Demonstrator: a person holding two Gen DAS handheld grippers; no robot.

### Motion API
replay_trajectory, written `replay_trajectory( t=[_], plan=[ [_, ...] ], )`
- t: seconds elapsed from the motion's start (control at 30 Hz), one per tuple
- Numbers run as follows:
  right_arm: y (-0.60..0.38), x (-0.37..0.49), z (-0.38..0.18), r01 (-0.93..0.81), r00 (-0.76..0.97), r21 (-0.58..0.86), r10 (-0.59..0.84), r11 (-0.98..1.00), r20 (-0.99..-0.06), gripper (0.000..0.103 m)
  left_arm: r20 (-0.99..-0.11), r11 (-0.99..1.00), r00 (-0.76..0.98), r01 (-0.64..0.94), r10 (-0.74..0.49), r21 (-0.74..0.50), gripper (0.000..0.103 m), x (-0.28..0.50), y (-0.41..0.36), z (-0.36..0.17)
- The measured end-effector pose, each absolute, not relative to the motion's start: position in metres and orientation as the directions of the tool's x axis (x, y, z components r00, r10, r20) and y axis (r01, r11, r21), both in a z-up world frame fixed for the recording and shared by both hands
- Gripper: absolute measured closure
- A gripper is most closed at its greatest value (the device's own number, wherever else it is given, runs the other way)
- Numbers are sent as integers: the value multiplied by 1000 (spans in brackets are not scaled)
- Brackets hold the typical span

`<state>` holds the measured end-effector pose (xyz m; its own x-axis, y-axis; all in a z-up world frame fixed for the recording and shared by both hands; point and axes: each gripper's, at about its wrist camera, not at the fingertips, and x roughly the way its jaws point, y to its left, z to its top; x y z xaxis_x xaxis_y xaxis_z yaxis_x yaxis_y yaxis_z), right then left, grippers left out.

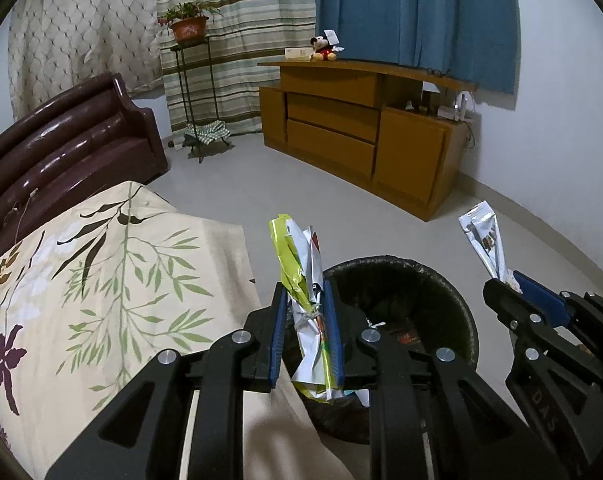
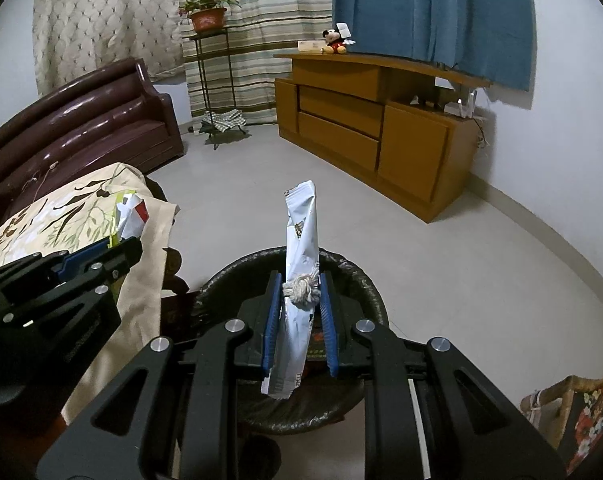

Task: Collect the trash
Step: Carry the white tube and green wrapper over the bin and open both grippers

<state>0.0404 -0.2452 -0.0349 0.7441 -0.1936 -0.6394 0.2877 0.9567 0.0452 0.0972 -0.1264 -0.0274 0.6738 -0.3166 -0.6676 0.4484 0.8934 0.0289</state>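
Observation:
My left gripper (image 1: pixel 303 286) is shut on a crumpled yellow-green and white wrapper (image 1: pixel 297 264), which sticks up between the blue pads. It hangs over the near left rim of a black-lined trash bin (image 1: pixel 433 276). My right gripper (image 2: pixel 301 276) is shut on a long silver-white wrapper (image 2: pixel 299 224) and a knotted bit of pale string (image 2: pixel 301 290), directly above the bin (image 2: pixel 361 280). In the left wrist view the right gripper (image 1: pixel 505 284) shows at the right with its wrapper (image 1: pixel 485 240). The right wrist view shows the left gripper (image 2: pixel 121 248) at the left.
A floral cloth (image 1: pixel 121 280) covers a surface left of the bin, with a dark brown sofa (image 1: pixel 81 140) behind it. A wooden cabinet (image 1: pixel 361 140) and a plant stand (image 1: pixel 189 80) line the far wall. A cane seat with a floral cushion (image 2: pixel 581 408) sits at the lower right.

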Motion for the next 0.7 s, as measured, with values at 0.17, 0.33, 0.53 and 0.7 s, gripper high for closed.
replay_trajectory(
  t=[0.17,0.33,0.53,0.7],
  plan=[
    [-249,46,-39,294,738,47,-195,955,-646,84,-692,890,652,454,-308,32,83,104,-134,-34],
    [-252,49,-42,299,734,52,-194,953,-651,84,-705,888,642,458,-301,37,83,109,-141,-39],
    [-258,57,-47,307,728,57,-196,950,-657,84,-713,889,634,457,-299,33,82,113,-146,-41],
    [-260,61,-51,315,724,60,-199,947,-661,84,-717,893,633,448,-293,31,73,119,-147,-43]
  ],
)
